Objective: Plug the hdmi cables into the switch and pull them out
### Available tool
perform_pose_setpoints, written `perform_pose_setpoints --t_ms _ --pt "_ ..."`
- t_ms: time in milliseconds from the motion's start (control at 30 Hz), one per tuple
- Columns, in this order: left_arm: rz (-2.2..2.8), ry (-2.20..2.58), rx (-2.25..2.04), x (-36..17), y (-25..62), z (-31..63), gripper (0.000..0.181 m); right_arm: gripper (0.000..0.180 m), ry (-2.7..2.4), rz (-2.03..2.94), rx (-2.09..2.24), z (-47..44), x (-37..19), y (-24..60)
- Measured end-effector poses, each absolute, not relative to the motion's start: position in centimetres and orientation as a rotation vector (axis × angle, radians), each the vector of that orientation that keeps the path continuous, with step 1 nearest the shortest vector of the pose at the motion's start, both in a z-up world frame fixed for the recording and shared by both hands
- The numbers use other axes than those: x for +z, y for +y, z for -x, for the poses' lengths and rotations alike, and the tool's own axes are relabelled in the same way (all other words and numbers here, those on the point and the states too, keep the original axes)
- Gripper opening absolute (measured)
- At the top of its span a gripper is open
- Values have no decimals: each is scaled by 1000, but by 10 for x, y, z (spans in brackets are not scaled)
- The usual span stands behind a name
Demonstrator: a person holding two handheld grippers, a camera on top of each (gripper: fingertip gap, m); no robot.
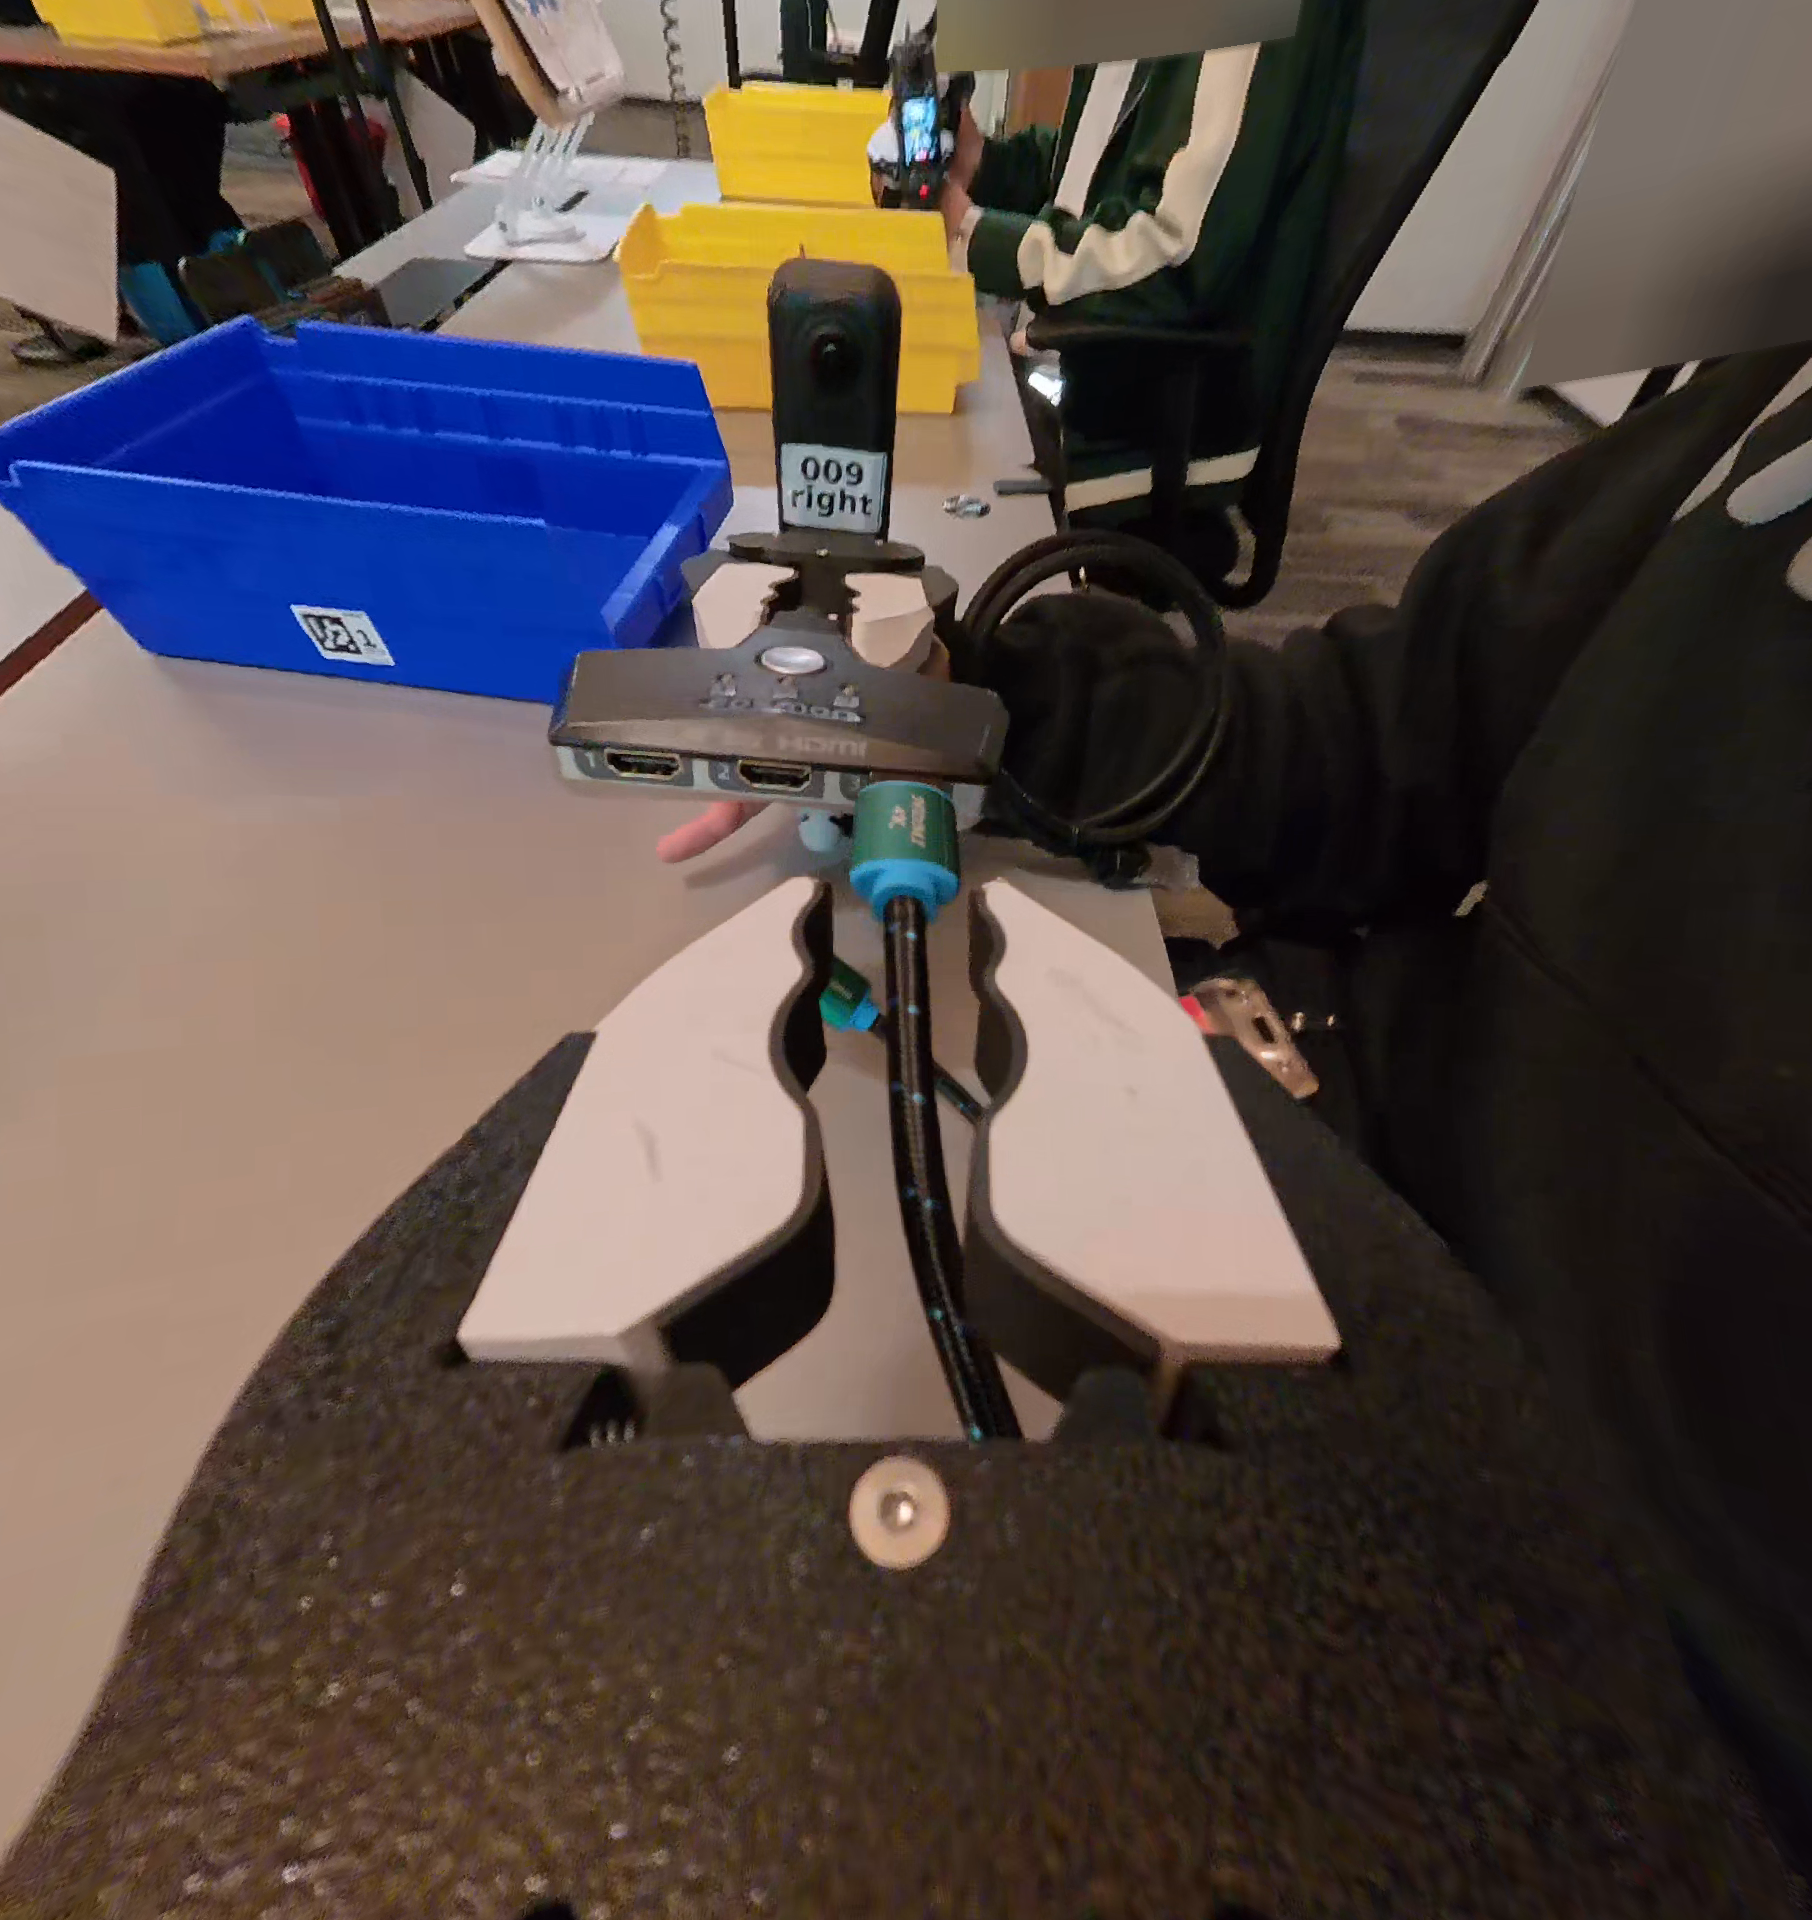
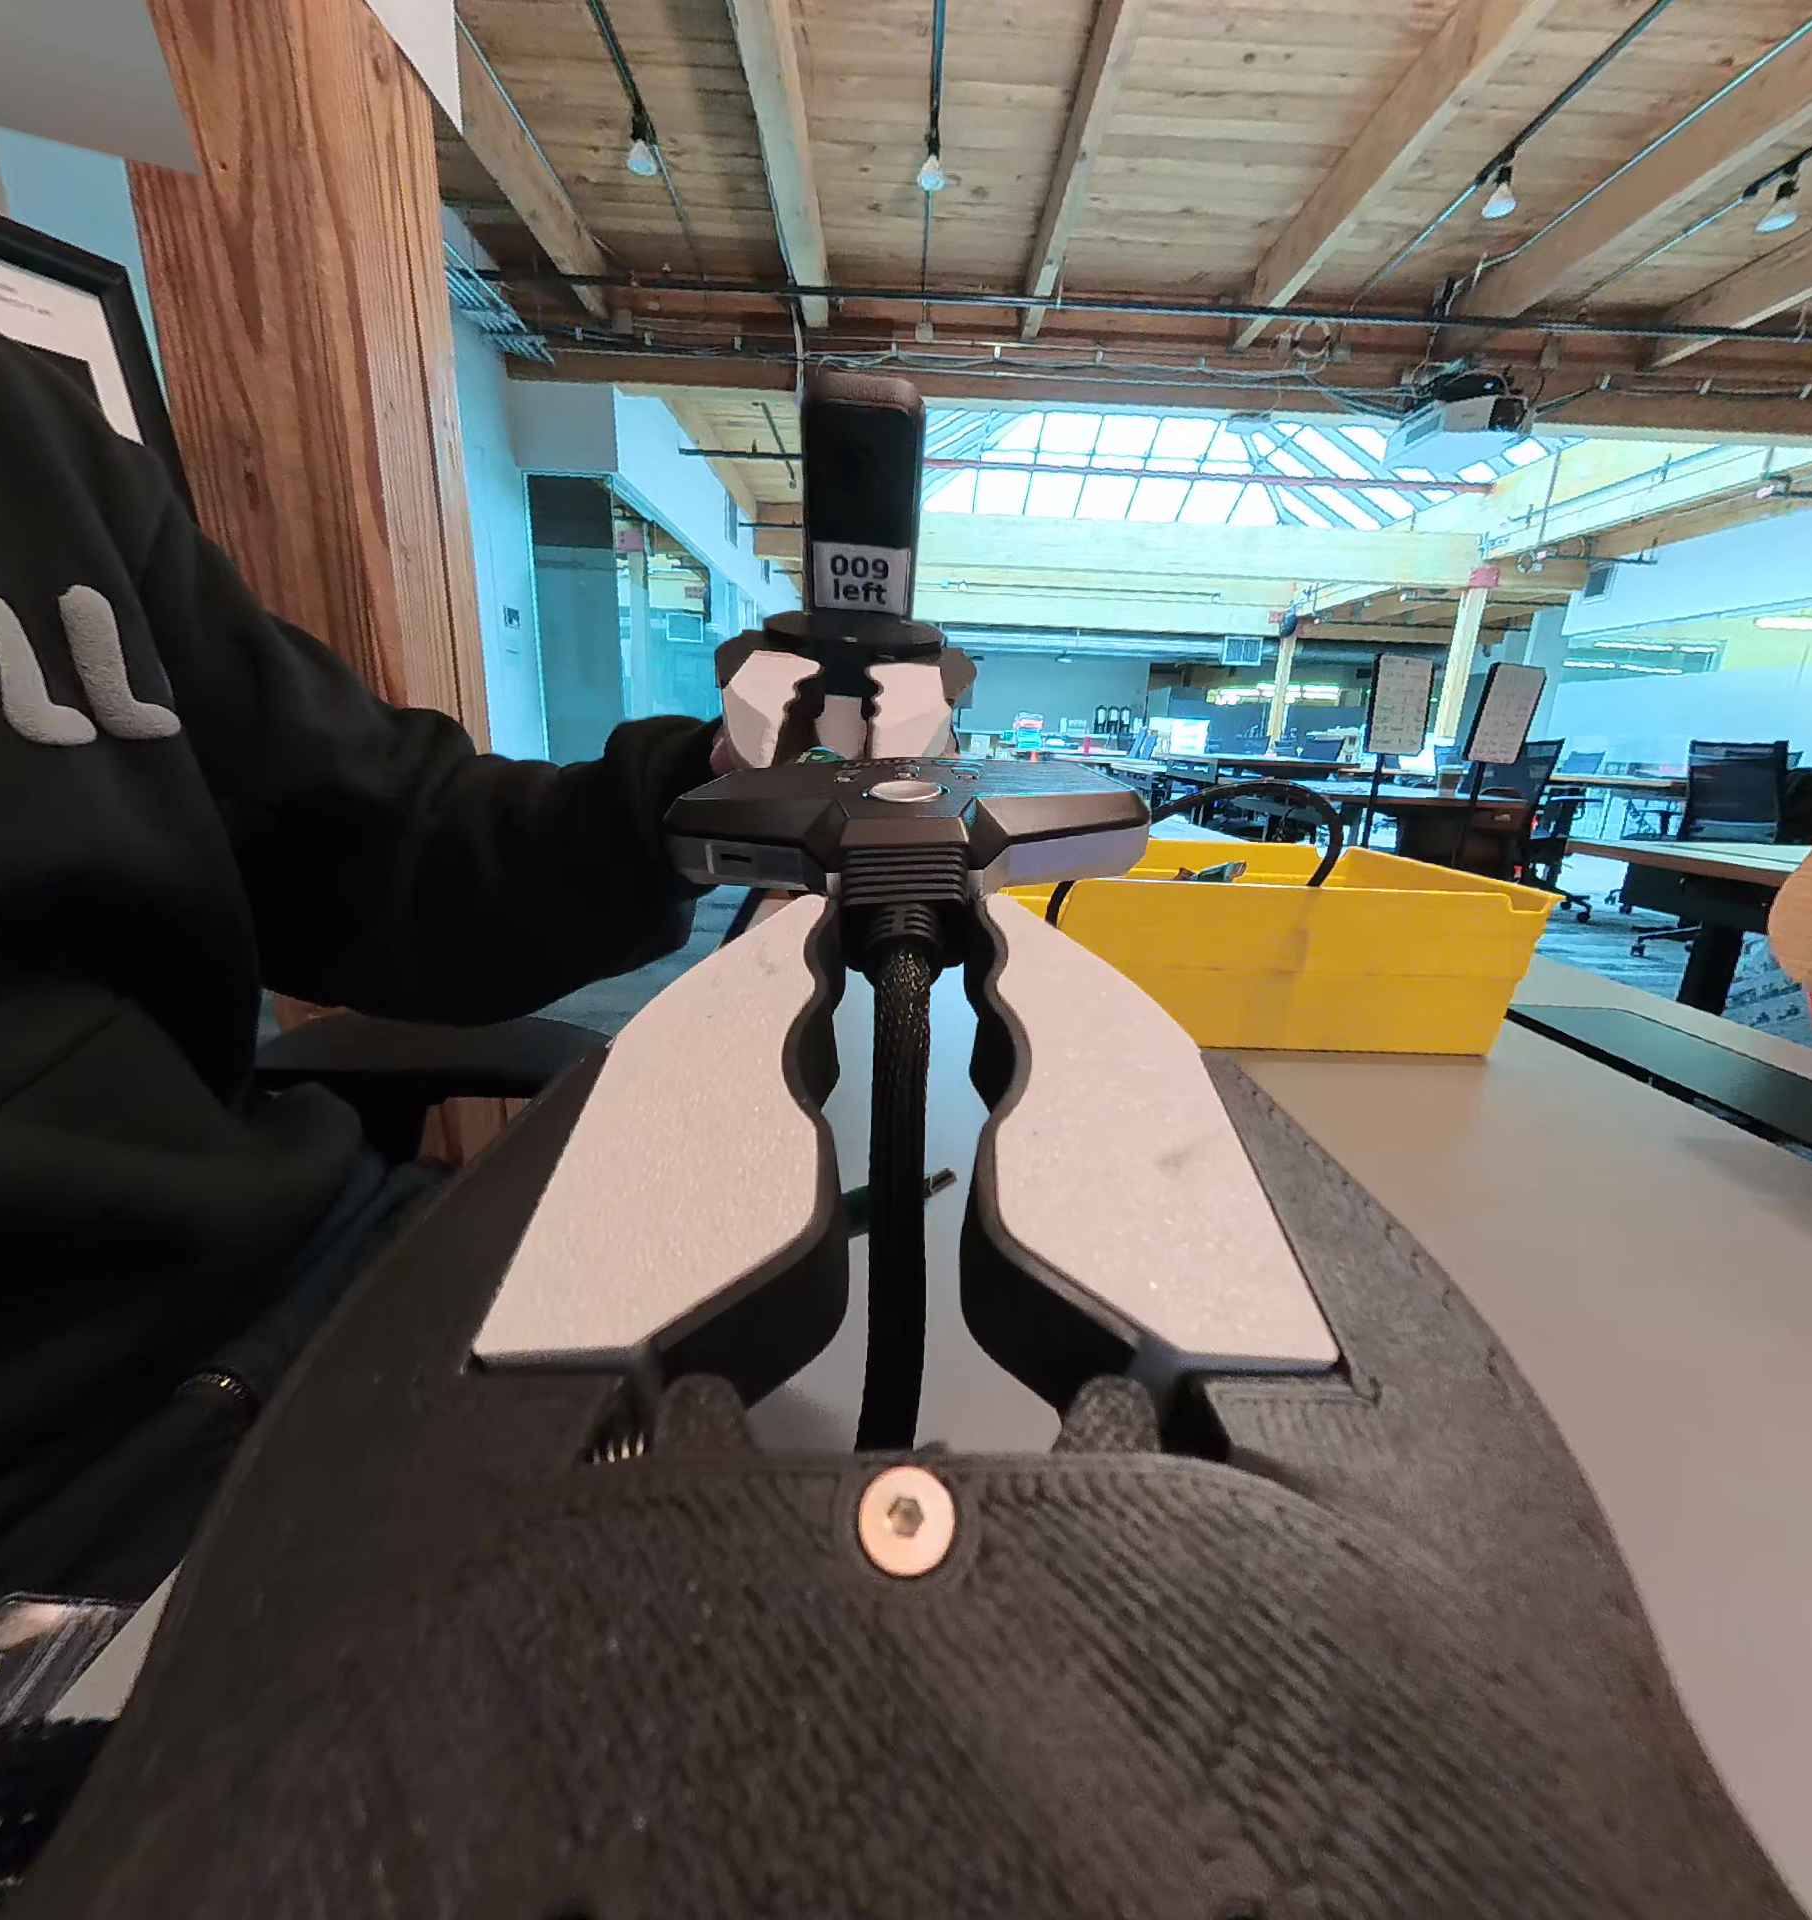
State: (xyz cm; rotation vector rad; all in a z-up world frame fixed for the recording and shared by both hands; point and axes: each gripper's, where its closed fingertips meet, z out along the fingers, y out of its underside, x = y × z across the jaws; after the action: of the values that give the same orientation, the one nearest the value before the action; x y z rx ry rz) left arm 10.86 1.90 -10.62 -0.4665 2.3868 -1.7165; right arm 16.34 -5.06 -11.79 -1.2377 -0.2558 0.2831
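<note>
A black HDMI switch (image 1: 777, 707) is held above the grey table (image 1: 258, 987). My right gripper (image 2: 897, 914) is shut on the ribbed cable stem at its back and shows behind it in the left wrist view (image 1: 814, 613). A green-and-blue HDMI plug (image 1: 897, 831) on a braided cable (image 1: 917, 1143) sits in the switch's rightmost front port; two ports beside it are empty. My left gripper (image 1: 900, 904) straddles that cable just behind the plug, jaws narrowly apart with slivers of gap at the blue collar. A second green plug (image 1: 845, 1003) lies on the table under my left finger.
A blue bin (image 1: 362, 520) stands to the left beyond the switch, and yellow bins (image 1: 798, 301) farther back. A coiled black cable (image 1: 1182, 665) hangs by the right hand. A yellow bin (image 2: 1297, 935) shows in the right wrist view. A seated person (image 1: 1141, 208) is at the back right.
</note>
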Motion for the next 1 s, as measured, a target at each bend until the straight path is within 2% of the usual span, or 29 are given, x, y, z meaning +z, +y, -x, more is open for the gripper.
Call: perform_pose_setpoints --t_ms 267,533,667,1000 --pt "441 2359 -1705 -105 15 -112 16 22 -248 1243 277 -165 -119 -50" --pt "404 2454 -1557 -115 21 -108 19 23 -271 1318 269 -160 -130 -39" --pt "430 2405 -1704 -103 19 -107 19 23 -261 1277 286 -159 -124 -38" --pt "468 2286 -1753 -105 23 -112 19 23 -200 1254 307 -164 -121 -36"
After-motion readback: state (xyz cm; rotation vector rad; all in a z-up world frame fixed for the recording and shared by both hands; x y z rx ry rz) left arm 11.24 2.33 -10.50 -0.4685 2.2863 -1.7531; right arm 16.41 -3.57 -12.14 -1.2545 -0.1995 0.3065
